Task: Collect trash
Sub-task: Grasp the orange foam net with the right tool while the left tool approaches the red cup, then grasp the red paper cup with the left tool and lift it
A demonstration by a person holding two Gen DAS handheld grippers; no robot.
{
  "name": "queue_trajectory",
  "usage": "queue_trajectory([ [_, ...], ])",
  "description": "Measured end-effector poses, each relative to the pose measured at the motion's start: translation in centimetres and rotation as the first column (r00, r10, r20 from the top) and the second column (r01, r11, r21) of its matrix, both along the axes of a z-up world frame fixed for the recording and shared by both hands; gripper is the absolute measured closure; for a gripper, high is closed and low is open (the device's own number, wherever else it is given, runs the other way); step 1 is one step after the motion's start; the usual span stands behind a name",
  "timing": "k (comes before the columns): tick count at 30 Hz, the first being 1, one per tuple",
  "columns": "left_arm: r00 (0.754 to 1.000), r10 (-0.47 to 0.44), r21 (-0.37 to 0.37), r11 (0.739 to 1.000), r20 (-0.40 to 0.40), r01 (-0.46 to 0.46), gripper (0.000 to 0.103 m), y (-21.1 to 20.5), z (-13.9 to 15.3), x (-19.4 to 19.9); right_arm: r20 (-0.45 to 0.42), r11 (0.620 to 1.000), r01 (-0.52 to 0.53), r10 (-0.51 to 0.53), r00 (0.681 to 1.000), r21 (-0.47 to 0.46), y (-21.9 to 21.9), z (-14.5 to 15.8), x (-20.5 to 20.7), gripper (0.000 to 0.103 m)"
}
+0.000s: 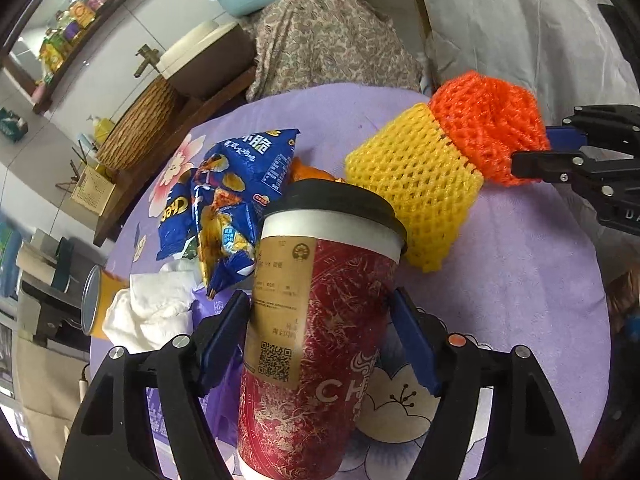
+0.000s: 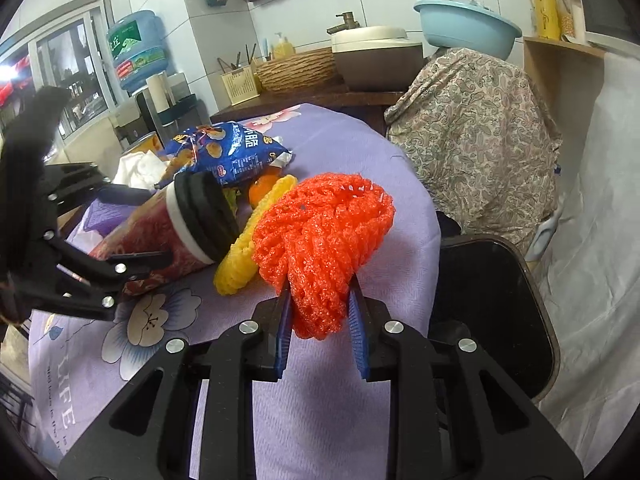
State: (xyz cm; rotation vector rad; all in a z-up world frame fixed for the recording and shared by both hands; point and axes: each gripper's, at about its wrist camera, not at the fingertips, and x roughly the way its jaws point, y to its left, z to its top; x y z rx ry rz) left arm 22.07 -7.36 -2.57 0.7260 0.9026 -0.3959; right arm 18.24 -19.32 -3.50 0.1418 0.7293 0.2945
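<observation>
Right gripper (image 2: pixel 320 312) is clamped on the near end of the orange foam net (image 2: pixel 324 240); blue pads squeeze it from both sides and the net bulges out ahead of the jaws. Left gripper (image 1: pixel 320 336) straddles the red paper cup (image 1: pixel 316 344), jaws wide. The left pad looks to touch the label side, the right pad seems just off the wall, so firm hold not certain.

Cup with black lid (image 1: pixel 340 208) leans, long axis running away from the left gripper toward the far side of the purple tablecloth (image 1: pixel 520 280). The yellow foam net (image 1: pixel 420 200) lies just beside the lid, touching or nearly so, and butts against the orange one.

Key relation: dark bin (image 2: pixel 496 312) sits right of the table, beside the right gripper and well apart from the left. Orange net probably goes there first, a short swing right. Cup has to cross the table.

Still on the cloth, far left: blue snack bag (image 1: pixel 224 200), crumpled white tissue (image 1: pixel 152 312), an orange (image 2: pixel 262 192).
</observation>
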Motion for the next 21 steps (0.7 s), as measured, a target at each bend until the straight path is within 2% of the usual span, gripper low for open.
queue_trajectory([
  [2,0.999,-0.028,0.036,0.999,-0.024,0.029,0.023,-0.6,-0.5,0.3,-0.006,1.0,0.002,-0.002,1.0,0.009,-0.1,-0.2,-0.2,0.077],
  [5,0.999,-0.031,0.103,0.994,-0.016,0.032,0.024,-1.3,-1.4,0.8,-0.012,1.0,0.005,-0.005,1.0,0.018,-0.1,-0.4,-0.1,0.077],
  [7,1.0,-0.015,0.108,0.994,-0.015,0.017,0.023,-1.4,-1.6,1.3,-0.015,1.0,0.007,-0.007,1.0,0.025,-0.3,-0.4,-0.1,0.077],
  [15,1.0,0.019,0.059,0.998,0.009,-0.019,0.024,-1.0,-1.4,1.3,-0.022,0.999,0.017,-0.016,1.0,0.035,-0.8,-0.7,-0.5,0.077],
  [18,0.998,0.035,-0.006,0.999,0.047,-0.035,0.024,-0.2,-0.4,0.2,-0.021,0.999,0.024,-0.023,1.0,0.043,-1.1,-0.8,-0.5,0.077],
  [21,0.995,0.052,-0.103,0.994,0.089,-0.043,0.024,0.9,1.4,-1.0,-0.02,0.998,0.03,-0.029,0.999,0.048,-1.4,-0.8,-0.7,0.077],
])
